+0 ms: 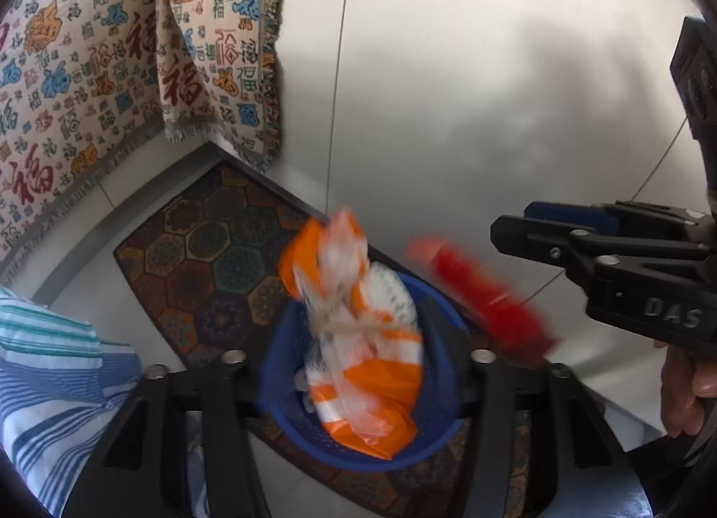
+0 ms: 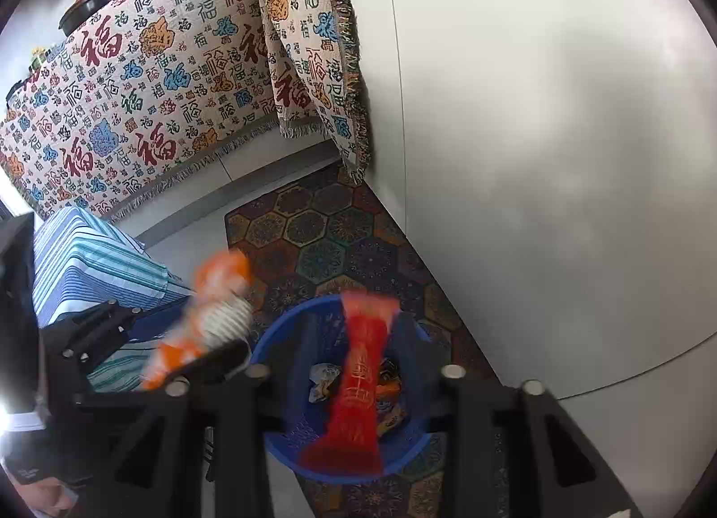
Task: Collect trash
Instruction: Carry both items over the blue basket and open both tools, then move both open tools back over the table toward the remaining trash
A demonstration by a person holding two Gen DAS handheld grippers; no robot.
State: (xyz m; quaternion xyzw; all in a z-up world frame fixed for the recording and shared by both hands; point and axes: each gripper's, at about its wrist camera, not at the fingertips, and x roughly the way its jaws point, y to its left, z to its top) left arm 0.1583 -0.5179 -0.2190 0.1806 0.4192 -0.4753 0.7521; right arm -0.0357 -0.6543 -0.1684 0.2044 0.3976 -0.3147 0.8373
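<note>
A blue basket (image 1: 287, 410) stands on the patterned rug; it also shows in the right wrist view (image 2: 278, 338). An orange and white wrapper (image 1: 358, 338), blurred, hangs between the wide-apart fingers of my left gripper (image 1: 358, 365) over the basket; it appears at the left in the right wrist view (image 2: 210, 321). A red wrapper (image 2: 358, 379), blurred, hangs between the open fingers of my right gripper (image 2: 354, 379) over the basket; it shows in the left wrist view too (image 1: 484, 294). Both wrappers look loose in mid-air. Other wrappers (image 2: 325, 383) lie in the basket.
A patterned hexagon rug (image 2: 327, 240) lies on the pale floor (image 2: 560, 159). A cloth with red characters (image 2: 134, 105) hangs over a counter at the left. A blue striped fabric (image 2: 98, 258) sits at the left. The right gripper body (image 1: 627, 267) is at the right in the left wrist view.
</note>
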